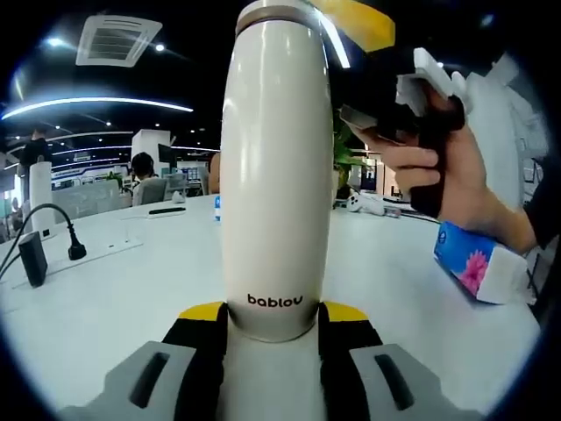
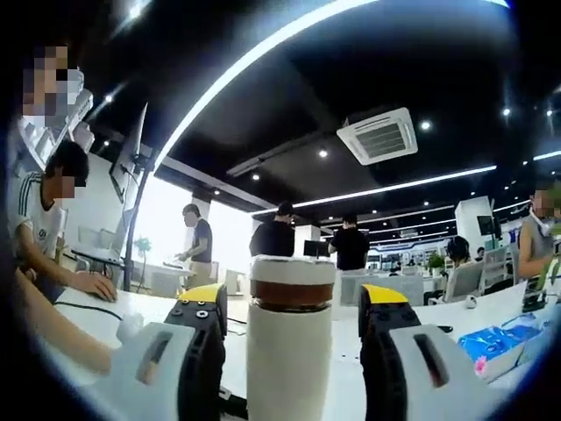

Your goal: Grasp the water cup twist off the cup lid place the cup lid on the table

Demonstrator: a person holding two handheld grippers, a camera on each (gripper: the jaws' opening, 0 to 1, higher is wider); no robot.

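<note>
Where the yellow-tipped jaws of the left gripper are meeting the water cup, pressing in on both sides of its base and holding it firmly, low over the white table. Not telling whether resting on the table or lifted just clear.

Higher up, straddling the cup lid with the right gripper, jaws parted, a sliver of gap showing on each side, not yet clamping.

Standing upright, long axis running vertical, lid end pointing up, printed name facing the left gripper.

Risking a slip: twisting before the right jaws are closing squarely on the lid, likely skating over its smooth surface. Risking the whole body turning too, the low grip giving little hold against a stiff lid, possibly tipping the tall cup toward the tissue pack lying near on the right.

Farther off, people working at distant desks.
</note>
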